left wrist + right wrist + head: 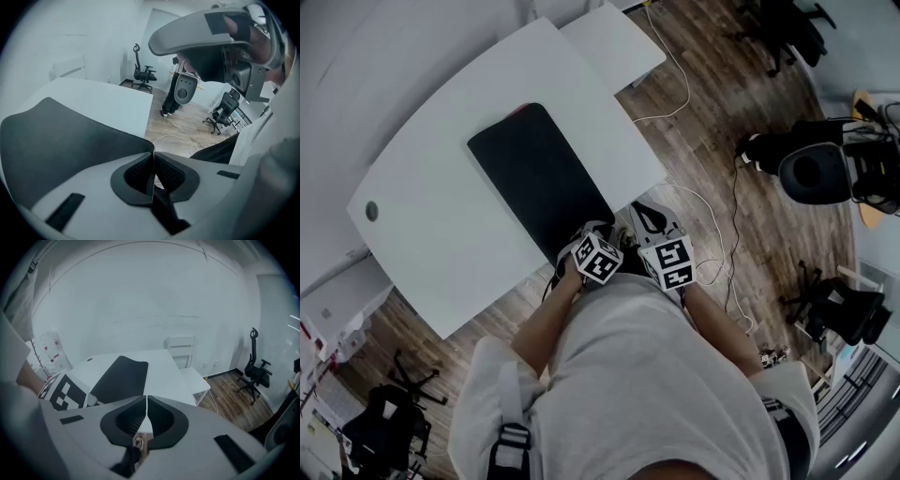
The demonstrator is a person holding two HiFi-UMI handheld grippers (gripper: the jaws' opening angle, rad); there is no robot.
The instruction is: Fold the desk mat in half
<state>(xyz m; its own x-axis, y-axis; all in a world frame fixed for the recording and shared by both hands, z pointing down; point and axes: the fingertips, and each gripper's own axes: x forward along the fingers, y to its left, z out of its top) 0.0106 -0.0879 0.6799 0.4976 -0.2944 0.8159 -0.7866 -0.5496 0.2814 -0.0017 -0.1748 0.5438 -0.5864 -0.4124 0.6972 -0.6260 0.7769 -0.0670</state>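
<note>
While right tongs (146,398) (empty) hover, left tongs (153,153) pinch desk mat (65,140).

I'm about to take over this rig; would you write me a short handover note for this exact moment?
Left gripper: shut on the desk mat at its near corner.
Right gripper: shut and empty, just off the near edge of the desk, beside the left one.
Done: one corner is gripped; the rest of the mat lies unfolded on the desk.
Left: probably grip the near end with the right too, then carry it over to the far end.
</note>
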